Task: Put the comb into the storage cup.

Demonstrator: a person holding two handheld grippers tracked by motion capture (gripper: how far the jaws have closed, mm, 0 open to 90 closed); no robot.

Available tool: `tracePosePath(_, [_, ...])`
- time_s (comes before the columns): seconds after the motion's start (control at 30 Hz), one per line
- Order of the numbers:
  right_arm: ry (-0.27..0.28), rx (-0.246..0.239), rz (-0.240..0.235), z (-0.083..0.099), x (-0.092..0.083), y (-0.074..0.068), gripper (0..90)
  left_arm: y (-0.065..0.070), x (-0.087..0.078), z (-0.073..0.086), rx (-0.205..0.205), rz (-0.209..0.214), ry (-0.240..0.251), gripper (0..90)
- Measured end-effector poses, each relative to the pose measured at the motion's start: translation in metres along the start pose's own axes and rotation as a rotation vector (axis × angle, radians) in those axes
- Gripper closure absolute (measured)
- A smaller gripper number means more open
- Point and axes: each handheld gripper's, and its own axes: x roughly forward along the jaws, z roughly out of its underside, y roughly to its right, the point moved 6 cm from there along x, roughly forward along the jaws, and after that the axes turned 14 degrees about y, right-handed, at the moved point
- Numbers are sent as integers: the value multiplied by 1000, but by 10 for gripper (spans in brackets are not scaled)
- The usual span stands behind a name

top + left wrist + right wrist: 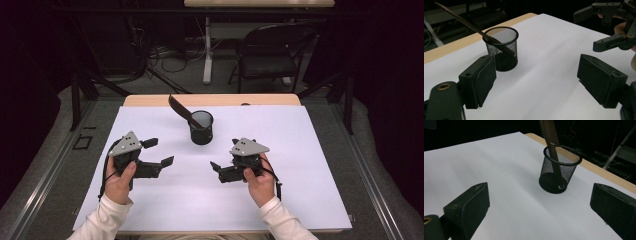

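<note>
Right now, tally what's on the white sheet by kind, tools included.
Mesh cup: 1
Comb, standing in the cup: 1
Tools: 2, left tool and right tool, both open and empty
Total: 4

The mesh cup (201, 128) stands on the table (310, 200), toward its far middle. A comb (179, 109) stands in the cup and leans to the left. The left gripper (159, 152) and the right gripper (224, 155) are nearer, one on each side of the cup.
</note>
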Motion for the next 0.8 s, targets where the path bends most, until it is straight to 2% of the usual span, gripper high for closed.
tracePosePath(0.2, [-5, 3, 3, 3, -16, 1, 23, 2, -8, 11, -7, 13, -7, 156])
tracePosePath(0.43, [-9, 12, 14, 9, -33, 4, 23, 3, -19, 21, -5, 8, -2, 156])
tracePosePath(0.73, [-17, 32, 77, 25, -62, 19, 23, -2, -37, 36, -19, -22, 5, 157])
tracePosePath(0.77, [-12, 55, 87, 29, -68, 23, 23, -3, -39, 37, -25, -30, 13, 157])
tracePosePath(0.8, [-12, 55, 87, 29, -68, 23, 23, -4, -41, 38, -28, -33, 17, 157])
